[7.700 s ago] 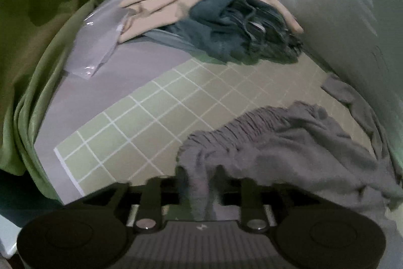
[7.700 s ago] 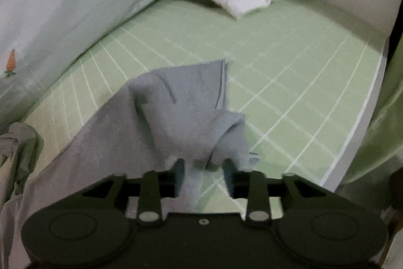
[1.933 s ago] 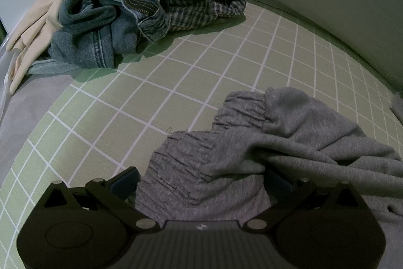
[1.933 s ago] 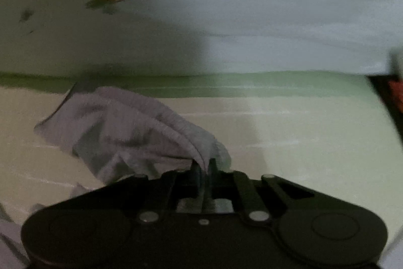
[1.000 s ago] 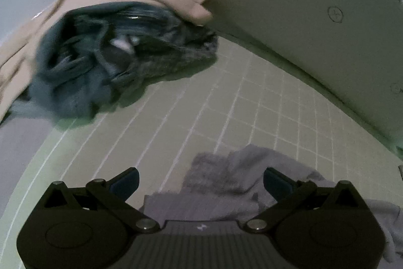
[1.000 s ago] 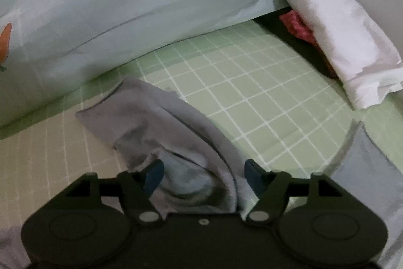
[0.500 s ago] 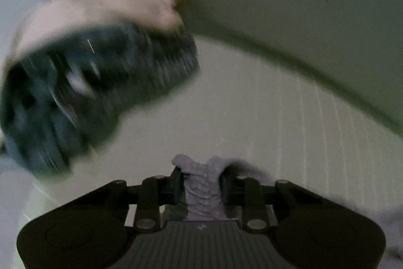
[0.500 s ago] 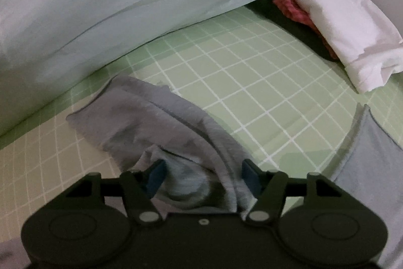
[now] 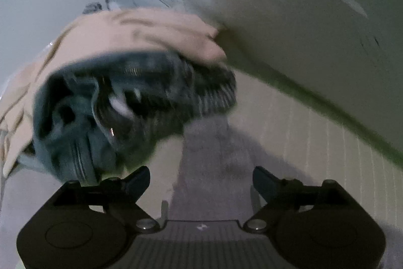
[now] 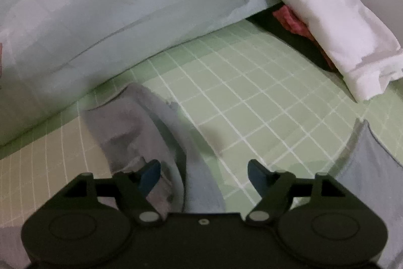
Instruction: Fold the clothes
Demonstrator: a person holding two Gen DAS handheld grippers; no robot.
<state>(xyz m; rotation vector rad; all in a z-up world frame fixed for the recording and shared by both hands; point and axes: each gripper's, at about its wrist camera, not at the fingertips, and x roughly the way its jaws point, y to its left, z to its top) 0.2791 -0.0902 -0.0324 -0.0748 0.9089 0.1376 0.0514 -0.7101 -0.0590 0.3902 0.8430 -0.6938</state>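
left tongs (image 9: 201,177): mine, spread wide, holding nothing
right tongs (image 10: 204,174): spread, empty
tip: I pinch grey garment (image 10: 141,117) edge, pull flat

Soft matt grey knit garment (image 10: 141,122) lies on a smooth gridded mat (image 10: 252,97); the white cloth (image 10: 335,24) looks crisp.

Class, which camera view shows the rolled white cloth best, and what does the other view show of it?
The right wrist view: the rolled white cloth lies sharp and unobstructed against the pale bedding. The left wrist view does not show it.
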